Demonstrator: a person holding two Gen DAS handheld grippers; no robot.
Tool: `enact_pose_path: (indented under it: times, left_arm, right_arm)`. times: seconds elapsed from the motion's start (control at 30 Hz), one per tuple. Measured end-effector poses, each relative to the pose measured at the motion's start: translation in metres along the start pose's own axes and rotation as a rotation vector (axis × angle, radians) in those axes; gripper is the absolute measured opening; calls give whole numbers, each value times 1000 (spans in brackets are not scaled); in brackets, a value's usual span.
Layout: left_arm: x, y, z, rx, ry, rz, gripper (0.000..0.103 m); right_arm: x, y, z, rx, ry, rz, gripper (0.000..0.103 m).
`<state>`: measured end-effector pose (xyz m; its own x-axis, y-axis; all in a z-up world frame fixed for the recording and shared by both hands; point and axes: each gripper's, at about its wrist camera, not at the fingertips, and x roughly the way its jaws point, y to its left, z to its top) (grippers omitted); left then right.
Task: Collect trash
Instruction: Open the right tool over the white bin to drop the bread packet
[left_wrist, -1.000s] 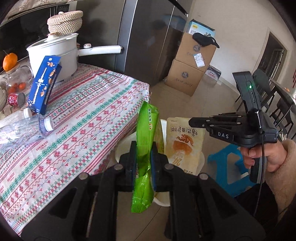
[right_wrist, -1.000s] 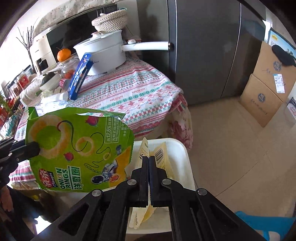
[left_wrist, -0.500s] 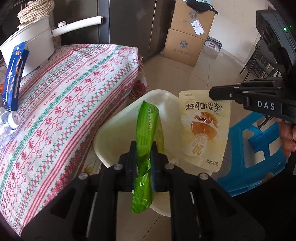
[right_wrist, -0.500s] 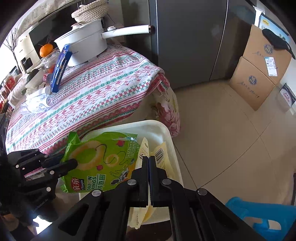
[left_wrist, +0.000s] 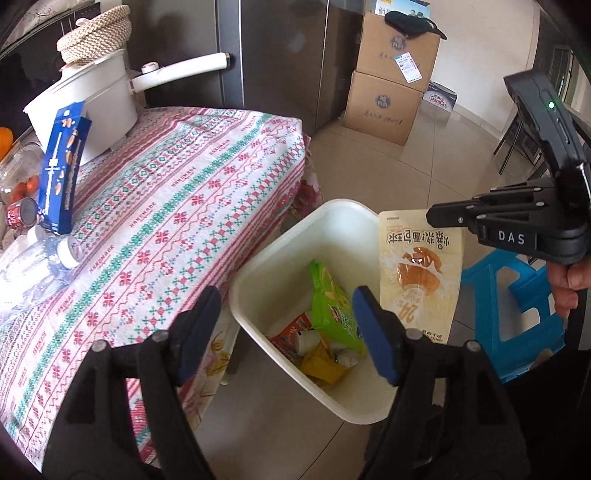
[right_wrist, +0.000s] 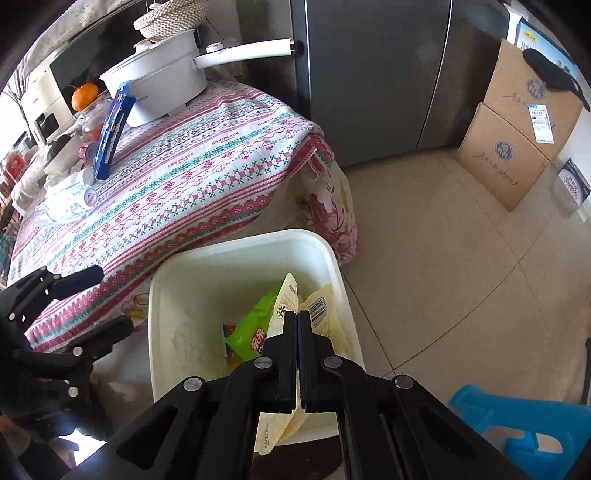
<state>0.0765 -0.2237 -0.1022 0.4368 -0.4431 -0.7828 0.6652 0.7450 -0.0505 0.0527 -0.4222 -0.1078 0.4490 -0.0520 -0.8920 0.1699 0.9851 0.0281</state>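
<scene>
We pinch the light, floppy cream wrapper (left_wrist: 419, 273) by its top edge in the right claw (right_wrist: 297, 354) over the bin (left_wrist: 288, 243), left claw (left_wrist: 286, 332) released.

A counter (left_wrist: 192, 206) under a red, green and white patterned cloth fills the left. Beyond it stands a dark grey fridge (right_wrist: 373, 74). Beige floor tiles (right_wrist: 443, 258) spread right, with stacked cardboard boxes (left_wrist: 391, 85) far off and a blue stool (left_wrist: 517, 306) near right.

White bin (left_wrist: 332, 229); green packet (left_wrist: 332, 306); cream-orange pouch (left_wrist: 421, 273); red-teal patterned tablecloth (left_wrist: 177, 206); possibly blue-padded tongs (left_wrist: 288, 325).
</scene>
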Motion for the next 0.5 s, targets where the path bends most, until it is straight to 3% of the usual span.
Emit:
enact_pose_path:
  times: [0.33,0.4,0.47,0.5]
  left_arm:
    - [-42,47,4,-83,-57,101,94]
    - [-47,57,4,-103,-55,115,95]
    - [-52,68,6,-127,-56,125,96]
    - [-54,73,7,-139,-57,131,97]
  right_arm:
    - [10,15,11,7,11,71,3]
    - [10,15,14,24,20,77,9]
    - [6,14,17,44,18,81,31]
    - [3,15,18,51,11,81,35]
